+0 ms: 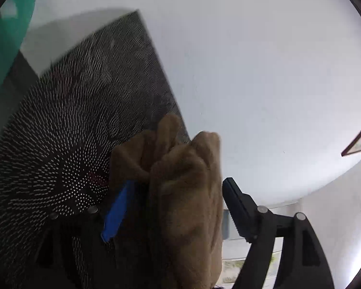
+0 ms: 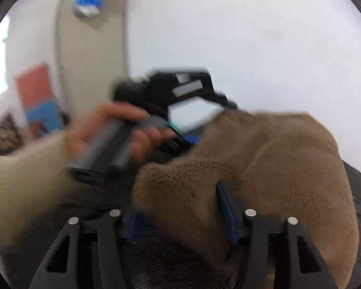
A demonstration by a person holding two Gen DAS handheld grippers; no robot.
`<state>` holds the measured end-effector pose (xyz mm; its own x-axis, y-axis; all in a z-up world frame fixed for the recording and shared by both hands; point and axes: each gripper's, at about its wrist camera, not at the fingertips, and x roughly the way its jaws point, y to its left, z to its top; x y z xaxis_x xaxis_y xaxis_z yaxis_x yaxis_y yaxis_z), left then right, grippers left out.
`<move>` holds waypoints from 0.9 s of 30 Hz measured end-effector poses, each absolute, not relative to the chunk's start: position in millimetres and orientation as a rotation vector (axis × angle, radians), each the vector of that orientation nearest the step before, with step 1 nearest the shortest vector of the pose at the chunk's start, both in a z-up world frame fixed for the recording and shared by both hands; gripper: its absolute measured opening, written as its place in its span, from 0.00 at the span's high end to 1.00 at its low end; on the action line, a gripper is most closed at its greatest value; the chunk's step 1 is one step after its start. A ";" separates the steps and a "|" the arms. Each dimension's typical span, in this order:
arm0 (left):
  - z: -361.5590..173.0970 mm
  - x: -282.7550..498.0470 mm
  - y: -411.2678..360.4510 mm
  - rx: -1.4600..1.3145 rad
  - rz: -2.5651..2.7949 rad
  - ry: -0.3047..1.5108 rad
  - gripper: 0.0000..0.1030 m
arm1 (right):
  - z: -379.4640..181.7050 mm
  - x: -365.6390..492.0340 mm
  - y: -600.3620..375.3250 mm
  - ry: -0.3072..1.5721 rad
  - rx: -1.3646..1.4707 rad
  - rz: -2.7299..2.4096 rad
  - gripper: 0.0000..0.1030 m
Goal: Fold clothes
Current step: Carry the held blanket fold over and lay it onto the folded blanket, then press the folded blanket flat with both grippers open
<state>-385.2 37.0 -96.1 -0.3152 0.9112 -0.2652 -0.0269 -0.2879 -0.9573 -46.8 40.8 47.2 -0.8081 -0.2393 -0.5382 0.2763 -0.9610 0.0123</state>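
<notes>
A fuzzy brown garment (image 1: 185, 192) is bunched upright between the fingers of my left gripper (image 1: 175, 187). It leans on the blue left pad (image 1: 115, 214), and the black right finger (image 1: 238, 204) stands just clear of it, so the jaws are wide apart. In the right wrist view the same brown garment (image 2: 264, 159) lies heaped over a dark dotted fabric (image 2: 358, 192). It spills between and over the blue pads (image 2: 226, 214) of my right gripper (image 2: 178, 200), whose jaws stand apart. A person's hand (image 2: 122, 130) holds the blurred left gripper (image 2: 175, 89) just beyond the heap.
The dark dotted fabric (image 1: 72, 132) lies flat on a white table (image 1: 252, 72). A teal object (image 1: 7, 36) sits at the far left and a framed item (image 1: 358, 139) at the right edge. Coloured boxes (image 2: 36, 96) and a cream sleeve (image 2: 24, 187) fill the left.
</notes>
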 end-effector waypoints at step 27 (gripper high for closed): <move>-41.6 -267.2 130.6 -1.098 1.965 -0.646 0.31 | 15.5 5.7 177.3 0.173 1.108 -2.813 0.45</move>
<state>-267.2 130.6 -41.6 -0.3241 0.8211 -0.4698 -0.3824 -0.5680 -0.7288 5.7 177.3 15.5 -0.7268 -0.0639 -0.6839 0.1471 -0.9871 -0.0641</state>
